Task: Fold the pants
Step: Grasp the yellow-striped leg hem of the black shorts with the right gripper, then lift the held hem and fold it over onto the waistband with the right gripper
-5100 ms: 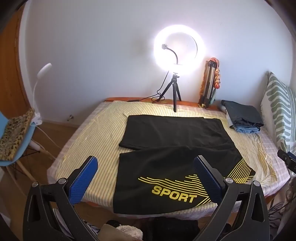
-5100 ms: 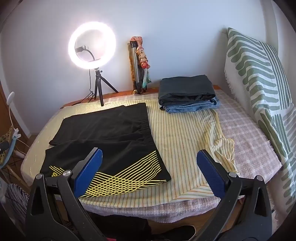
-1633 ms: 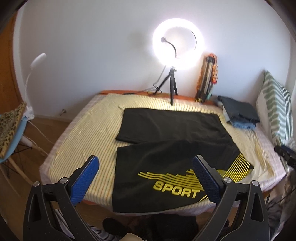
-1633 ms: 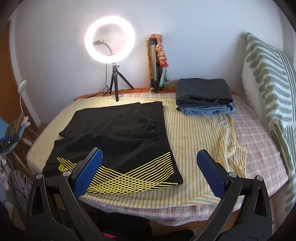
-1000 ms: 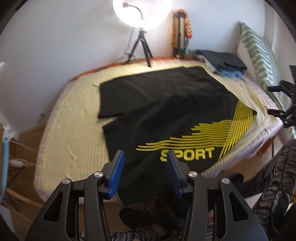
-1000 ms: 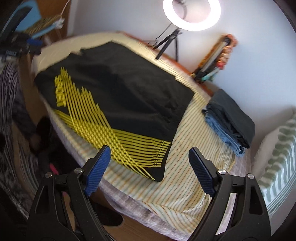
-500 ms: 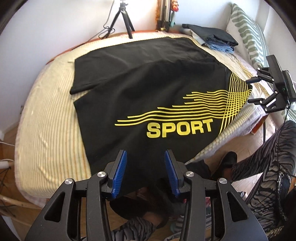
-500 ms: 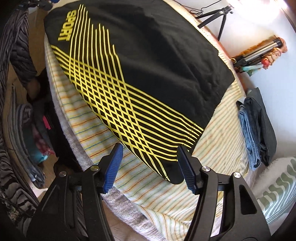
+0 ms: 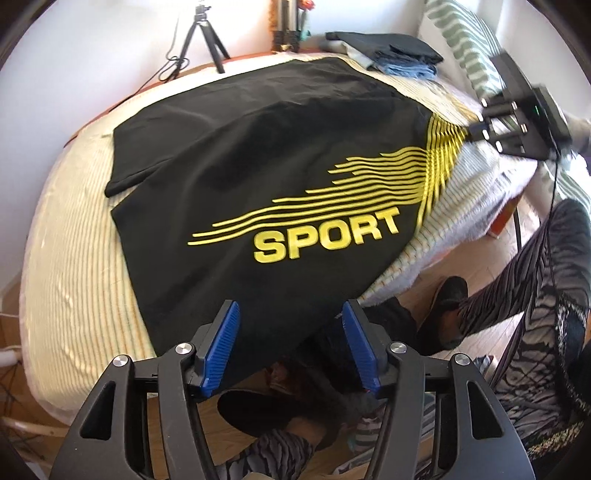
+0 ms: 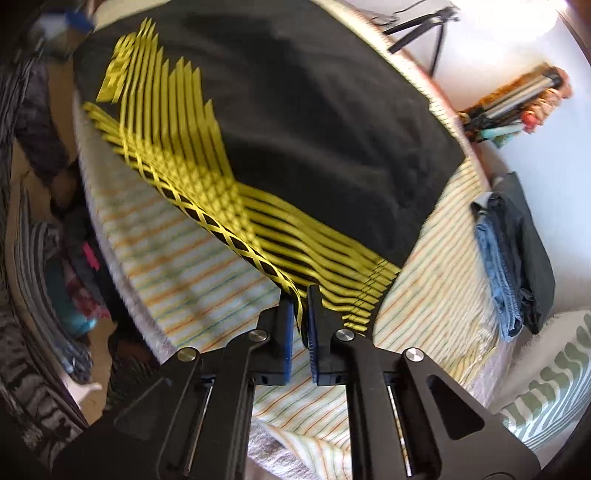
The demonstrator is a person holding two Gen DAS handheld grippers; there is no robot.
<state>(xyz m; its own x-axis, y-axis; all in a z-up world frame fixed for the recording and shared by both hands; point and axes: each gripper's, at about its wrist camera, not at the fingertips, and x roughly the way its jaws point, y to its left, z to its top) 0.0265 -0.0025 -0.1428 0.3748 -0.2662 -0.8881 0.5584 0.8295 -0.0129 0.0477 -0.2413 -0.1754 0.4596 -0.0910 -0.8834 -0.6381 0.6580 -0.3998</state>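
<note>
Pants (image 9: 280, 155), black with yellow stripes and SPORT lettering, lie spread on the striped bed (image 9: 74, 258). Right gripper (image 10: 300, 314) pinches their yellow-striped corner at 6 o'clock in its view. Left gripper (image 9: 288, 332) hovers half open over the hem. Folded clothes (image 10: 517, 251) are stacked at 3 o'clock beside a pillow (image 10: 546, 398).

The ring light's tripod (image 9: 207, 33) is cut off at the top edge in the left wrist view, its lamp out of frame. The right gripper (image 9: 517, 110) there is smeared by motion blur. In the right wrist view the yellow print on the pants (image 10: 177, 122) blurs, its lettering unreadable, and the pants' near corner is hidden between the blue pads (image 10: 286, 332).
</note>
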